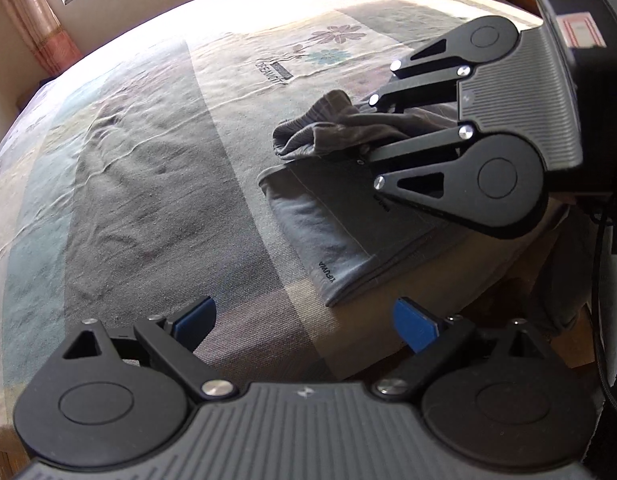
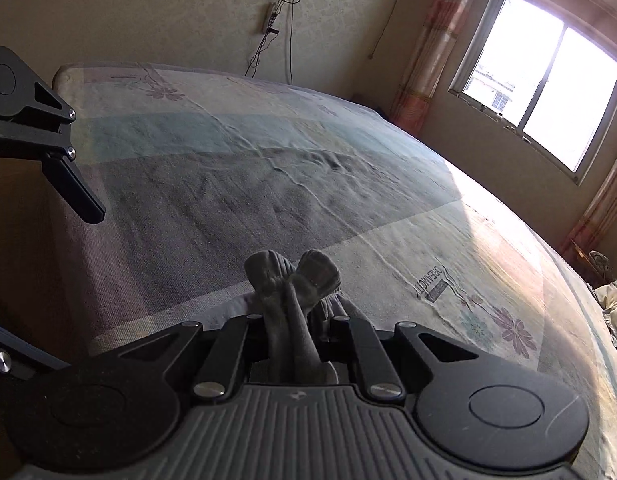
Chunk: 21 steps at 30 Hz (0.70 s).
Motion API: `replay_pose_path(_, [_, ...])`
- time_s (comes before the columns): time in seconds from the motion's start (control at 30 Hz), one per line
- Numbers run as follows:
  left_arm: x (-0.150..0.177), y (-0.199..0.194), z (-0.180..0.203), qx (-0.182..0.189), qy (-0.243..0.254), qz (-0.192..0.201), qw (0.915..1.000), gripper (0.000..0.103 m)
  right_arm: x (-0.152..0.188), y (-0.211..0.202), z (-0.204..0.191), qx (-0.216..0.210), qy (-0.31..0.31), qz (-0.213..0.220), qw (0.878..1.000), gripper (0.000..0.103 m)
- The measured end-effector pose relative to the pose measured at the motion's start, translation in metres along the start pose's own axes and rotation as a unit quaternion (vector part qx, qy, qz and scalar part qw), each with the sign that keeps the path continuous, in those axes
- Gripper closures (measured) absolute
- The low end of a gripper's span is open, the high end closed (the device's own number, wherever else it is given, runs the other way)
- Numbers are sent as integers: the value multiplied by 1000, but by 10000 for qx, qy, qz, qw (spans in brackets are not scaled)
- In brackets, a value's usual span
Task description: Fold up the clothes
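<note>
Right now the right gripper (image 2: 296, 320) is clenched on a bunched grey garment (image 1: 332, 128), held just above the folded grey clothes (image 1: 328, 216) on the bed (image 1: 148, 184); the left gripper (image 1: 304, 324) hangs nearby, jaws spread, empty

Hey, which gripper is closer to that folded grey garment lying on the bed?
Right. The right gripper hangs just above the folded grey garment, shut on a bunched grey cloth. The left gripper is open, set back from the garment's near corner over bare bedsheet.
</note>
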State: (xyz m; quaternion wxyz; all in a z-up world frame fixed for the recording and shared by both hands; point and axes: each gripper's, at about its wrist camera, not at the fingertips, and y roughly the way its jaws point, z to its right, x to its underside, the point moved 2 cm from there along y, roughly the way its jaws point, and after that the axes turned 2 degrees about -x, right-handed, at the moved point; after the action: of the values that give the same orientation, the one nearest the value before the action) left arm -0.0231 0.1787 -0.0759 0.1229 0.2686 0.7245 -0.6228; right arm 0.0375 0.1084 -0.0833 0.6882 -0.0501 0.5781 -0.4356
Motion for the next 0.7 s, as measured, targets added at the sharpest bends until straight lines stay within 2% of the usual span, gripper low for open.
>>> replay_pose_path(0.2, [7,1,-6,-12,-136,-28,9999,7,16,13,-21,-213,-292,-224,9991,90])
replay_pose_path(0.4, [10,1,-8,-17,-225,-38,9997,7,7,9,-28,-227,-251,-101,9994,88])
replay_pose_path(0.43, [10,2,-9,-15,-237,-45,9997,7,9,11,-32,-256,-328,-143,9990,86])
replay_pose_path(0.5, [11,2,-9,-28,-260,-65,9996,8,16,16,-41,-363,-475,-278,9978,74])
replay_pose_path(0.53, [11,2,-9,-36,-271,-76,9996,7,20,17,-46,-436,-537,-352,9970,73])
replay_pose_path(0.57, [11,2,-9,-41,-281,-80,9996,8,21,13,-45,-509,-530,-321,9968,73])
replay_pose_path(0.63, [11,0,-8,-34,-296,-73,9995,7,22,5,-44,-672,-501,-254,9962,64])
replay_pose_path(0.67, [10,-1,-8,-41,-301,-62,9995,7,21,-3,-37,-892,-345,-174,9953,57])
replay_pose_path(0.7, [8,-2,-7,-61,-303,-34,9995,7,20,-14,-27,-1053,-183,-65,9943,56])
